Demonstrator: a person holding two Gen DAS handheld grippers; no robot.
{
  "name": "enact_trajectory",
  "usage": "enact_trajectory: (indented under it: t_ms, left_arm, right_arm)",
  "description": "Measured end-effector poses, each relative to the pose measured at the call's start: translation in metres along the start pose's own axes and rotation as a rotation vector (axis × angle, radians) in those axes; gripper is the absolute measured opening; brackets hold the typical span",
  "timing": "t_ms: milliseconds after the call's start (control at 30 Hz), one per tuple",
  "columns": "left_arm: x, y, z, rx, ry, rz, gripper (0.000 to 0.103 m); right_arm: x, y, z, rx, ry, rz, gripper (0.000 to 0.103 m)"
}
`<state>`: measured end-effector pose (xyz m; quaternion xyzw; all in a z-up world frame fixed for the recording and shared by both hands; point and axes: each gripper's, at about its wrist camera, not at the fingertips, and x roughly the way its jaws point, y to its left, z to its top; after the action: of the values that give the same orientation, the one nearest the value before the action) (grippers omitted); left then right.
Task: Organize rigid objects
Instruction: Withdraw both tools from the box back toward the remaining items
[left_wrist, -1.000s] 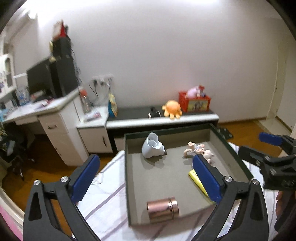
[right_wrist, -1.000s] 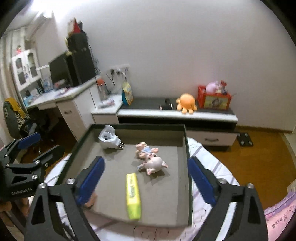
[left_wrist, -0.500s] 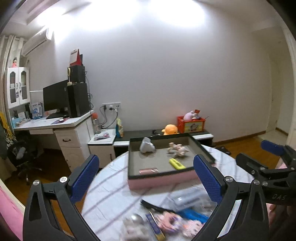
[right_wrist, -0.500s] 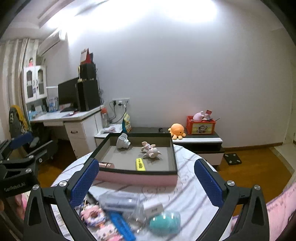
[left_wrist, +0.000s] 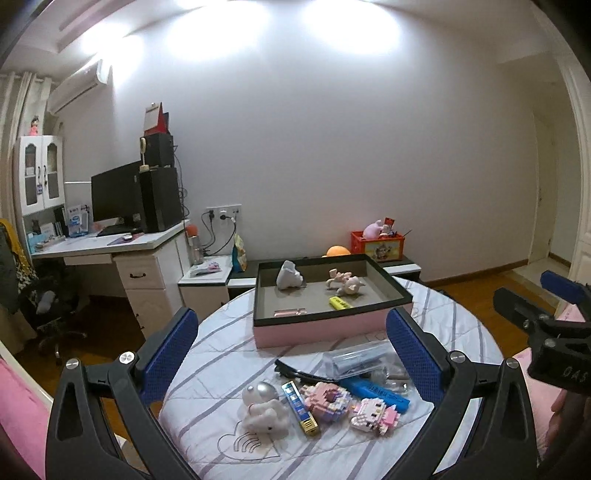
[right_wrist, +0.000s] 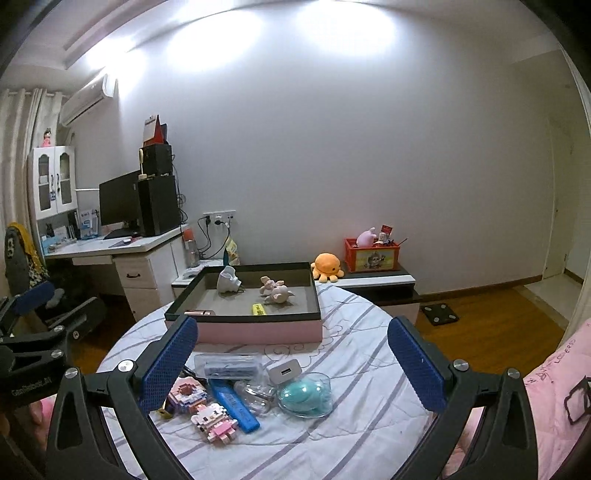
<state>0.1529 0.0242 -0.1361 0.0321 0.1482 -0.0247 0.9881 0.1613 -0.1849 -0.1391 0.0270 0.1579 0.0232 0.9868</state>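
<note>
Left wrist view: the left gripper (left_wrist: 291, 354) hangs wide, nothing between its blue pads, above the near clutter of a silver figurine (left_wrist: 264, 406), block toys (left_wrist: 328, 397) and a blue case (left_wrist: 376, 391). Right gripper (right_wrist: 291, 356) gapes wide too, empty, over a teal dish (right_wrist: 304, 394). Farther off sits the pink tray (right_wrist: 255, 328), holding 5 items.

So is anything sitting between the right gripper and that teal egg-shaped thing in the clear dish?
Nothing visible. The open right gripper faces the teal egg-shaped object in its clear dish, with only air between.
</note>
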Motion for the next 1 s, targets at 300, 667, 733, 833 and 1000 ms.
enact_trajectory:
  t_ms: [300, 667, 733, 833, 1000]
  left_arm:
    - [0.003, 0.011, -0.011, -0.008, 0.035, 0.025, 0.103]
    - [0.039, 0.039, -0.062, -0.032, 0.203, 0.043, 0.103]
    - [0.049, 0.044, -0.075, -0.043, 0.249, 0.038, 0.103]
    - [0.063, 0.048, -0.088, -0.055, 0.301, 0.037, 0.103]
    - [0.082, 0.047, -0.103, -0.057, 0.351, 0.019, 0.103]
  right_arm:
    - [0.0, 0.005, -0.015, -0.006, 0.027, 0.005, 0.103]
    - [0.037, 0.006, -0.052, -0.009, 0.169, 0.005, 0.103]
    - [0.044, 0.006, -0.06, -0.005, 0.199, 0.012, 0.103]
    - [0.055, 0.006, -0.075, -0.003, 0.253, 0.012, 0.103]
    - [0.069, 0.004, -0.088, 0.002, 0.309, 0.01, 0.103]
